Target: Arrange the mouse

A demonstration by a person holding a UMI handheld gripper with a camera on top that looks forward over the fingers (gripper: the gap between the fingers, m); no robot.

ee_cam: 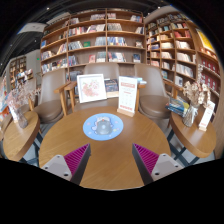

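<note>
Mouse (103, 125) sits on a round blue mat (103, 127) mid-table, well ahead of the gripper (110, 159) and not between its fingers. Tongs spread wide, holding nothing. Looks like the approach step, grasp not yet made. Next move: bring the fingers forward and down to straddle the mouse, then close. Beyond the mat, standing display cards (105, 88) at the wooden table's (110, 160) far edge; bookshelves (100, 40) behind.

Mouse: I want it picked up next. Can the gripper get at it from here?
Probably yes. The mouse lies on a blue pad beyond the open gripper, and only bare table shows between them. The fingers are apart and hold nothing.
</note>
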